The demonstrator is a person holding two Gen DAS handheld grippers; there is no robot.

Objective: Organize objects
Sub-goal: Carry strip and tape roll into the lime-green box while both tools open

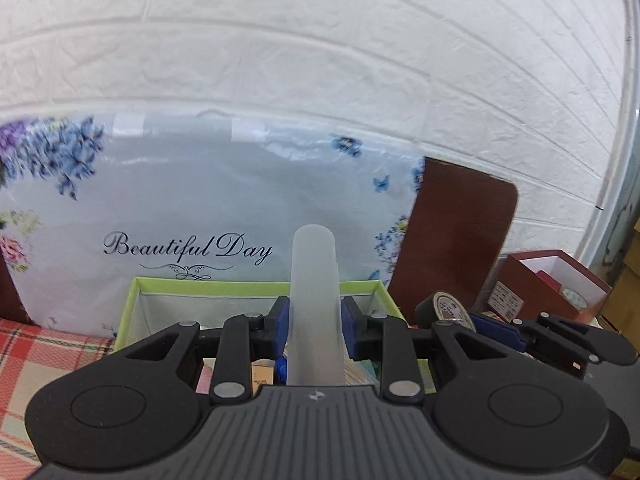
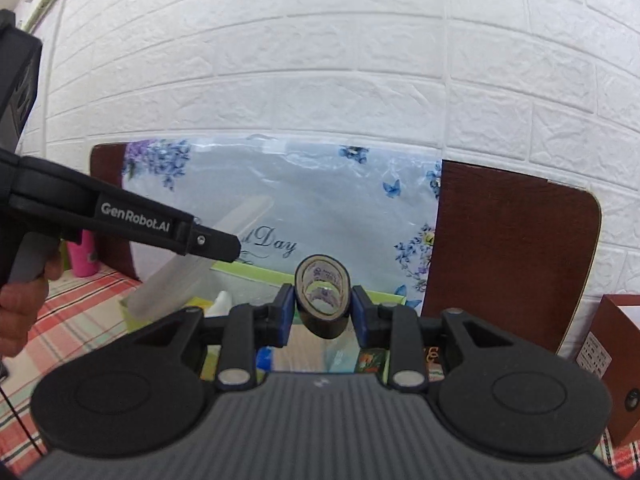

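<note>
My left gripper [image 1: 314, 326] is shut on a frosted translucent tube [image 1: 314, 280] that stands up between the blue pads, above a green-rimmed box [image 1: 208, 284]. The tube also shows in the right wrist view [image 2: 192, 268], slanted under the left gripper's finger. My right gripper [image 2: 322, 312] is shut on a roll of black tape [image 2: 322, 296], held over the same green box [image 2: 256, 272]. The tape roll also shows at the right of the left wrist view [image 1: 444, 306]. The box holds several small items, mostly hidden by the grippers.
A floral "Beautiful Day" bag [image 1: 224, 200] leans on the white brick wall behind the box. A brown board [image 2: 508, 252] stands at the right. A red open box [image 1: 556, 284] sits far right. A pink cup [image 2: 84, 256] stands left on the red plaid cloth [image 1: 44, 356].
</note>
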